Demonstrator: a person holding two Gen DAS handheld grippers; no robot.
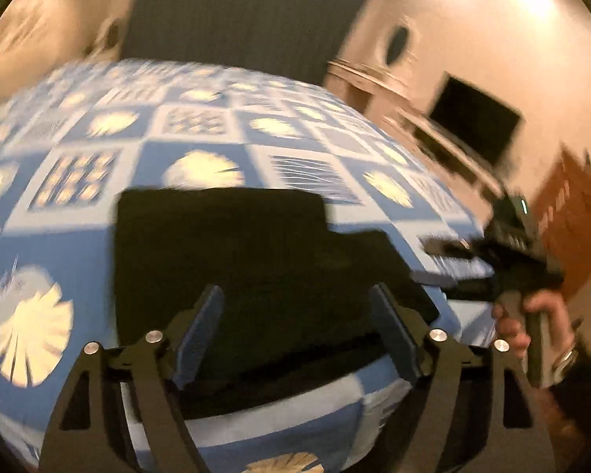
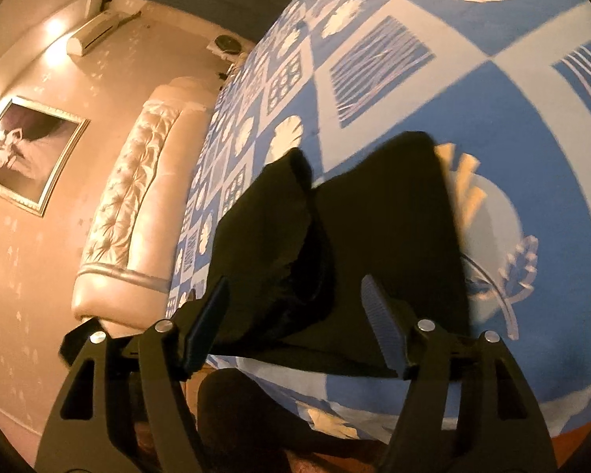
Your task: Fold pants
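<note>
Left gripper (image 1: pixel 297 323): fingers spread wide, holding nothing, poised over the pants
Right gripper (image 2: pixel 295 315): fingers spread, empty, above the pants
Pants (image 1: pixel 232 260): black, folded, flat on the bedspread
Bedspread (image 1: pixel 59 244): blue-and-white patchwork under the pants

No text, label or number can be read anywhere.

Open bedspread (image 1: pixel 78 244) is left around the folded black pants (image 1: pixel 236 260). Passage is blocked at the tufted headboard (image 2: pixel 138 205) along one mattress edge.
</note>
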